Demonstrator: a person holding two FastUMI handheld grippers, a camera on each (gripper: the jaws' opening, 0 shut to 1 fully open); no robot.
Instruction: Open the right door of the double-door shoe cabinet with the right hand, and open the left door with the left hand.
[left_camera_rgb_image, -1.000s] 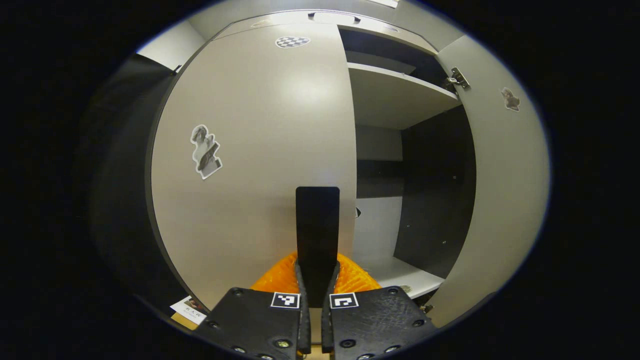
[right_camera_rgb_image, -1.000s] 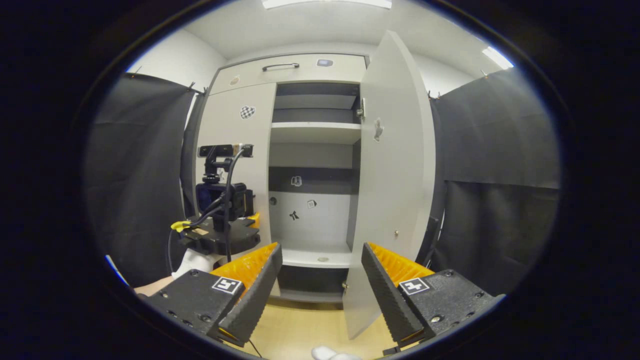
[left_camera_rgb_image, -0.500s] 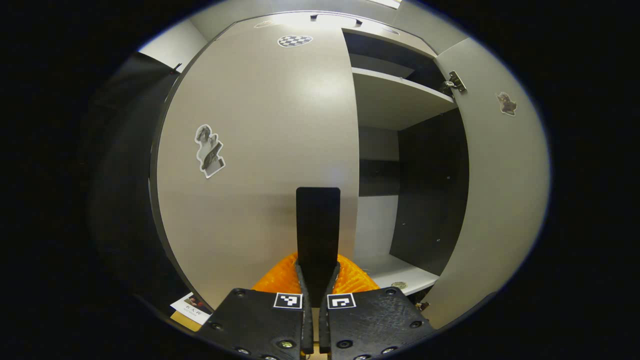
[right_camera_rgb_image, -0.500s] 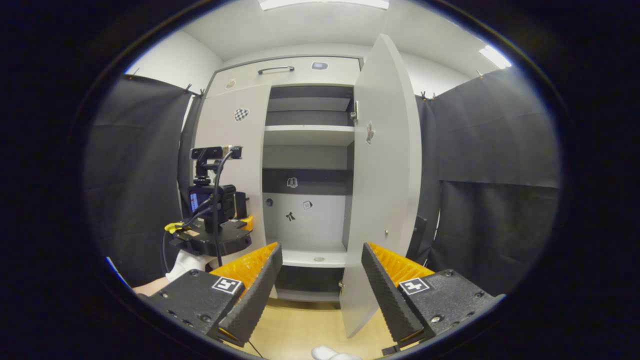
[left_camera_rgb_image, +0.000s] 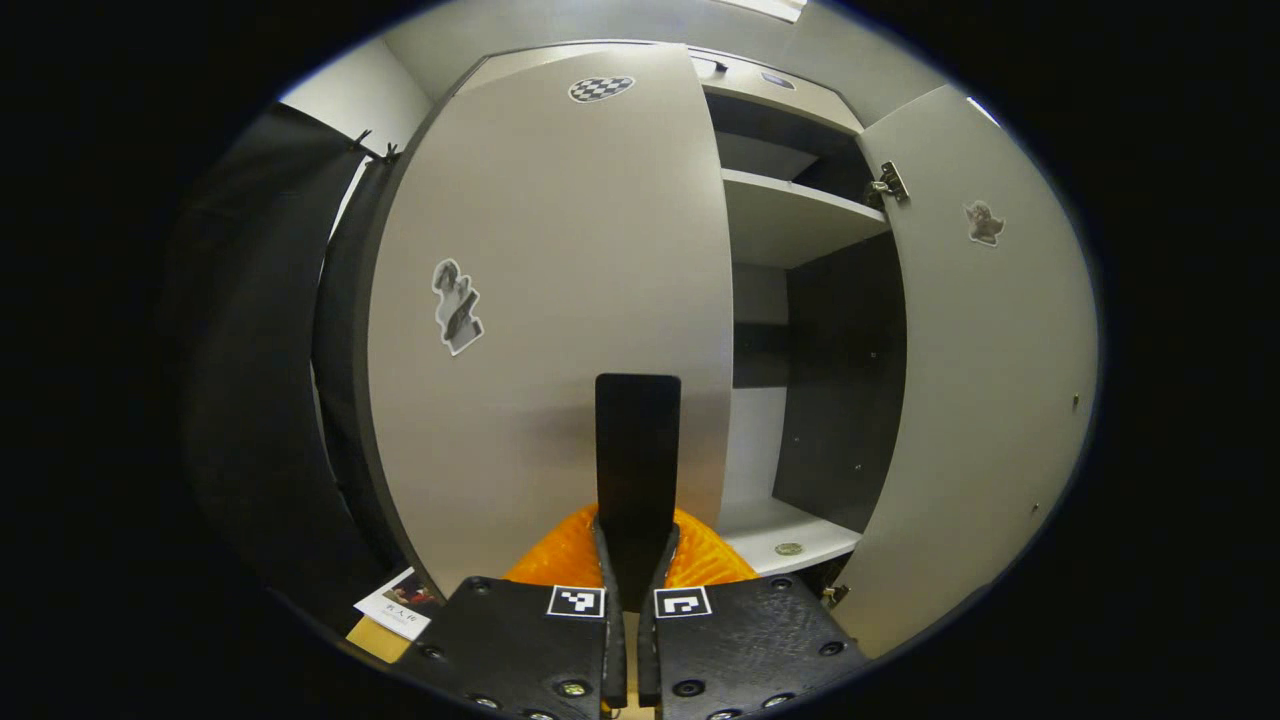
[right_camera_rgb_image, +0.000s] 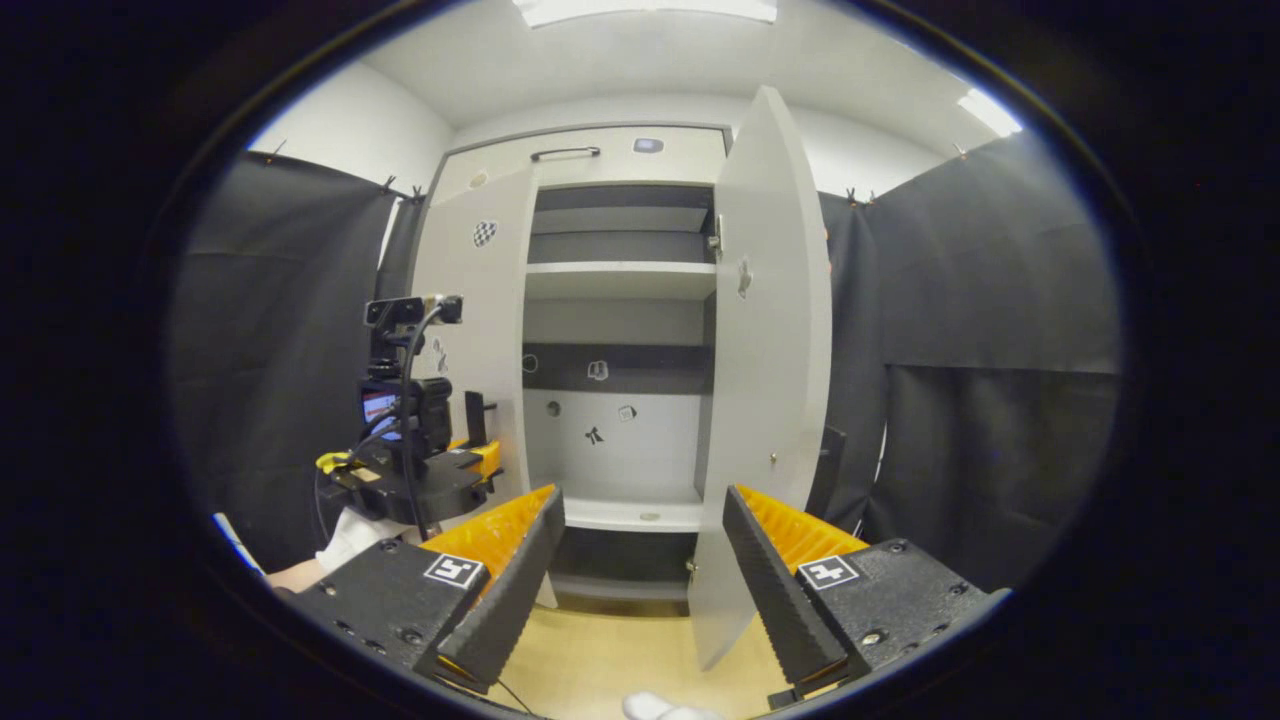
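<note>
The pale grey left door (left_camera_rgb_image: 560, 280) of the shoe cabinet stands slightly ajar, and a dark gap shows along its left edge. My left gripper (left_camera_rgb_image: 637, 535) is shut on the door's upright black handle (left_camera_rgb_image: 637, 440). The right door (left_camera_rgb_image: 985, 400) is swung wide open. In the right gripper view, my right gripper (right_camera_rgb_image: 640, 590) hangs open and holds nothing, a little way back from the cabinet. Beyond it are the open right door (right_camera_rgb_image: 765, 350), the left door (right_camera_rgb_image: 490, 300) and my left gripper (right_camera_rgb_image: 478, 460) at the handle, held by a white-gloved hand (right_camera_rgb_image: 350, 535).
Inside the cabinet are a pale shelf (right_camera_rgb_image: 620, 280) and a bottom board (right_camera_rgb_image: 630, 515) with a small round thing on it. A drawer front with a bar handle (right_camera_rgb_image: 565, 153) tops the cabinet. A card (left_camera_rgb_image: 395, 605) lies on the wooden floor (right_camera_rgb_image: 600, 660). Black cloth hangs on both sides.
The left door has swung outward a little with my left gripper still shut on its handle. The right gripper stays open and has barely shifted.
</note>
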